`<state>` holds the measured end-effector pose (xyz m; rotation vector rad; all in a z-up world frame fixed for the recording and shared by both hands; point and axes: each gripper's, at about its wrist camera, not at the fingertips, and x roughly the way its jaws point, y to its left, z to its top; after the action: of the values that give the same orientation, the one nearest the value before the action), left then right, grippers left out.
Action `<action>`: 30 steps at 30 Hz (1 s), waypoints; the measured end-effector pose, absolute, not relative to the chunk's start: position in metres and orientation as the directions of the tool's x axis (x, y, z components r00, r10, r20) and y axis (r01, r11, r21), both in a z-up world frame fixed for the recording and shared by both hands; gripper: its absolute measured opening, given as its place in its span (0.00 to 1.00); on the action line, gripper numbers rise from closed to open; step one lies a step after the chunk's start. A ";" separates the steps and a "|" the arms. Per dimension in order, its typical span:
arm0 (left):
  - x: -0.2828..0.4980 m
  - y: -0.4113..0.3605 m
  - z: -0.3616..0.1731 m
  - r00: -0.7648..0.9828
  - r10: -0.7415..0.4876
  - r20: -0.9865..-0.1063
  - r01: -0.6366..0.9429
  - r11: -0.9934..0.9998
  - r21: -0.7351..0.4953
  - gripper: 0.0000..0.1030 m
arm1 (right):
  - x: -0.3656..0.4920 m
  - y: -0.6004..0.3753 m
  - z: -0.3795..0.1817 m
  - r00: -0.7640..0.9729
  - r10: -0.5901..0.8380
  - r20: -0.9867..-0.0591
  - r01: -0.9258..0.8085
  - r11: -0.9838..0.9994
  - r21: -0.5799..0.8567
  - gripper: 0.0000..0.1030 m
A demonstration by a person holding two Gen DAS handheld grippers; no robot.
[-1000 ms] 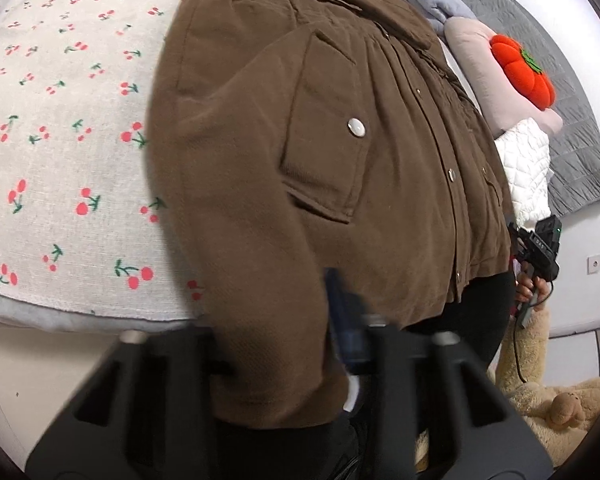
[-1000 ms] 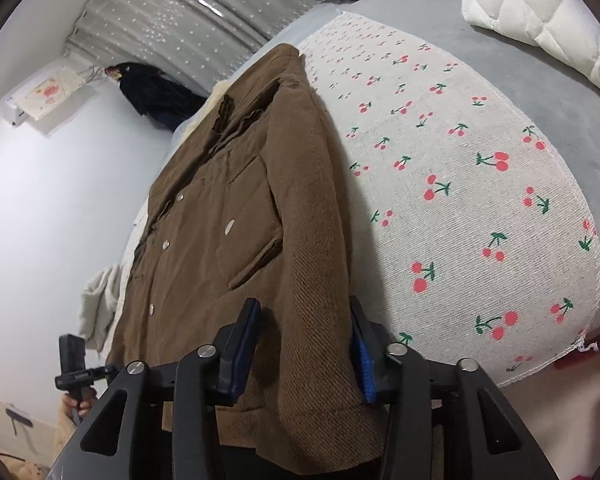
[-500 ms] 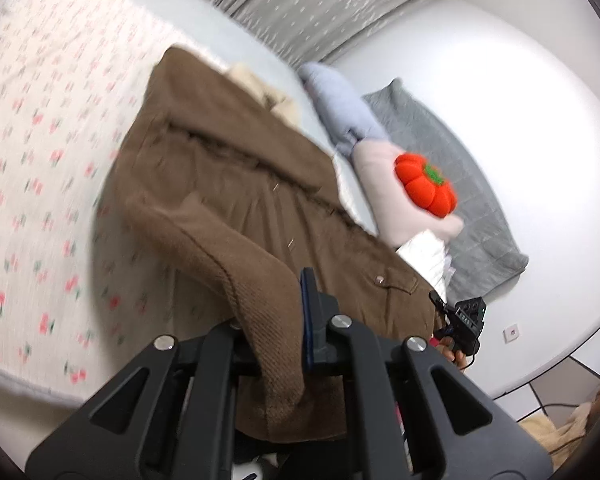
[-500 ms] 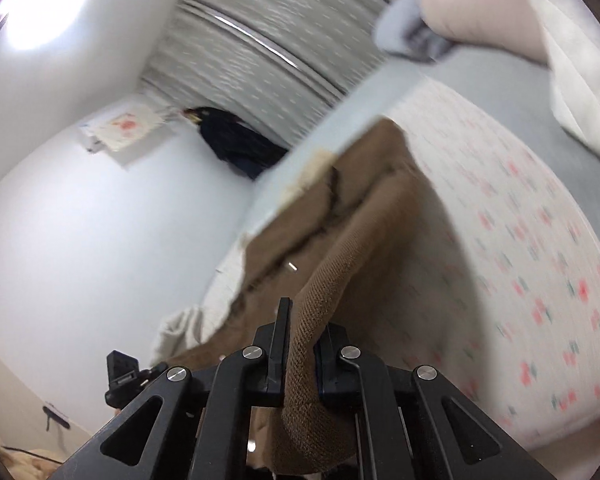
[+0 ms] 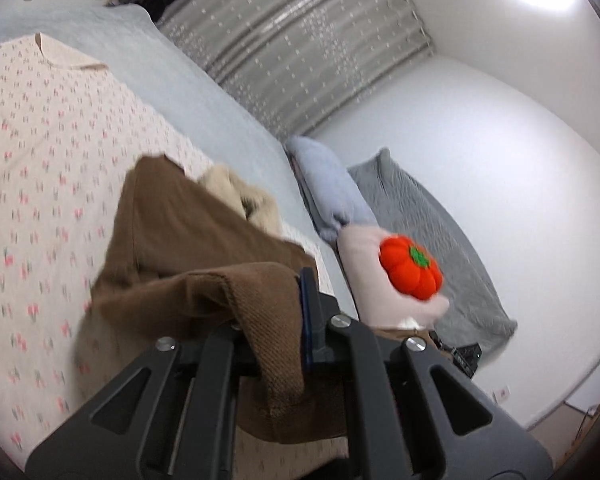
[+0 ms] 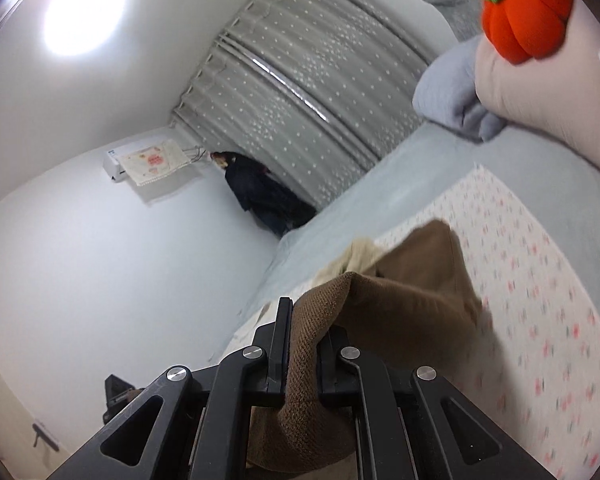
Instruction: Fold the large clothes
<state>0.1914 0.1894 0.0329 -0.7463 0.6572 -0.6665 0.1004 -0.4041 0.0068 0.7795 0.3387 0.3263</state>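
Note:
A brown corduroy jacket lies on a cherry-print sheet on the bed. Its cream lining shows at the collar. My left gripper is shut on the jacket's bottom hem and holds it lifted above the bed. My right gripper is shut on the other side of the jacket's hem, also lifted. The jacket's lower half hangs from both grippers and folds up toward the collar. Most of the jacket's front is hidden under the lifted part.
An orange pumpkin cushion sits on a pink pillow at the bed's head, beside a pale blue blanket and a grey quilt. The cushion also shows in the right wrist view. Grey curtains hang behind.
Both grippers closed on the jacket's hem, then lifted it and carried it up and forward over the jacket toward the collar.

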 end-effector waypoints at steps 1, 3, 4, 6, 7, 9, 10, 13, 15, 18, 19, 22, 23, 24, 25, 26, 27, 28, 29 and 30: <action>0.205 0.190 0.036 0.625 -0.725 -0.289 0.296 0.563 -0.771 0.10 | 0.112 -0.406 0.012 0.900 0.400 -0.176 -0.156 0.671 0.725 0.08; 0.224 0.194 0.041 0.642 -0.711 -0.287 0.283 0.568 -0.772 0.10 | 0.135 -0.410 0.020 0.907 0.382 -0.178 -0.146 0.681 0.717 0.08; 0.237 0.193 0.043 0.651 -0.700 -0.294 0.271 0.577 -0.771 0.10 | 0.145 -0.412 0.023 0.909 0.377 -0.177 -0.144 0.684 0.715 0.08; 0.264 0.192 0.043 0.667 -0.678 -0.309 0.241 0.588 -0.772 0.10 | 0.171 -0.417 0.027 0.916 0.362 -0.176 -0.134 0.686 0.716 0.08; 0.275 0.192 0.043 0.670 -0.671 -0.316 0.230 0.593 -0.771 0.10 | 0.189 -0.420 0.028 0.919 0.354 -0.175 -0.125 0.681 0.721 0.08; 0.308 0.190 0.040 0.685 -0.645 -0.339 0.199 0.613 -0.764 0.10 | 0.213 -0.426 0.027 0.923 0.340 -0.179 -0.110 0.680 0.725 0.08; 0.322 0.190 0.038 0.688 -0.635 -0.350 0.186 0.621 -0.761 0.10 | 0.228 -0.429 0.027 0.925 0.331 -0.185 -0.100 0.683 0.723 0.08; 0.372 0.184 0.023 0.691 -0.612 -0.385 0.146 0.640 -0.755 0.10 | 0.278 -0.436 0.022 0.929 0.300 -0.218 -0.054 0.691 0.720 0.08; 0.402 0.179 0.010 0.689 -0.597 -0.411 0.121 0.654 -0.746 0.10 | 0.312 -0.440 0.013 0.925 0.283 -0.254 -0.015 0.695 0.719 0.08; 0.459 0.165 -0.028 0.673 -0.556 -0.488 0.050 0.693 -0.720 0.11 | 0.363 -0.443 -0.009 0.909 0.246 -0.336 0.065 0.713 0.698 0.08; 0.474 0.159 -0.042 0.661 -0.545 -0.516 0.022 0.701 -0.713 0.11 | 0.381 -0.443 -0.020 0.899 0.236 -0.368 0.091 0.723 0.685 0.08; 0.506 0.148 -0.085 0.630 -0.520 -0.577 -0.050 0.714 -0.698 0.12 | 0.429 -0.442 -0.057 0.856 0.213 -0.471 0.170 0.745 0.645 0.08; 0.515 0.146 -0.099 0.618 -0.514 -0.595 -0.073 0.716 -0.694 0.12 | 0.441 -0.441 -0.070 0.843 0.203 -0.498 0.193 0.750 0.632 0.09; 0.521 0.146 -0.111 0.608 -0.516 -0.604 -0.088 0.712 -0.697 0.14 | 0.453 -0.442 -0.085 0.827 0.192 -0.528 0.223 0.750 0.623 0.11; 0.525 0.148 -0.123 0.605 -0.529 -0.595 -0.098 0.692 -0.715 0.14 | 0.460 -0.444 -0.099 0.815 0.181 -0.551 0.254 0.743 0.620 0.11; 0.527 0.150 -0.131 0.604 -0.546 -0.581 -0.104 0.669 -0.736 0.14 | 0.462 -0.446 -0.109 0.808 0.179 -0.561 0.271 0.733 0.624 0.11; 0.527 0.153 -0.136 0.603 -0.565 -0.564 -0.105 0.644 -0.758 0.14 | 0.465 -0.449 -0.121 0.803 0.183 -0.566 0.282 0.720 0.634 0.11; 0.527 0.156 -0.139 0.602 -0.583 -0.546 -0.099 0.624 -0.775 0.15 | 0.467 -0.452 -0.132 0.800 0.192 -0.569 0.290 0.706 0.646 0.12; 0.527 0.158 -0.139 0.594 -0.598 -0.539 -0.093 0.614 -0.784 0.15 | 0.467 -0.455 -0.140 0.798 0.204 -0.567 0.289 0.696 0.657 0.14; 0.528 0.160 -0.136 0.579 -0.614 -0.537 -0.088 0.607 -0.790 0.16 | 0.467 -0.456 -0.144 0.799 0.218 -0.560 0.281 0.689 0.668 0.16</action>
<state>0.5275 0.1598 -0.1365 -0.8843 0.9207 -0.3596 0.4667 -0.4563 -0.1442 0.8260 0.6638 -0.0379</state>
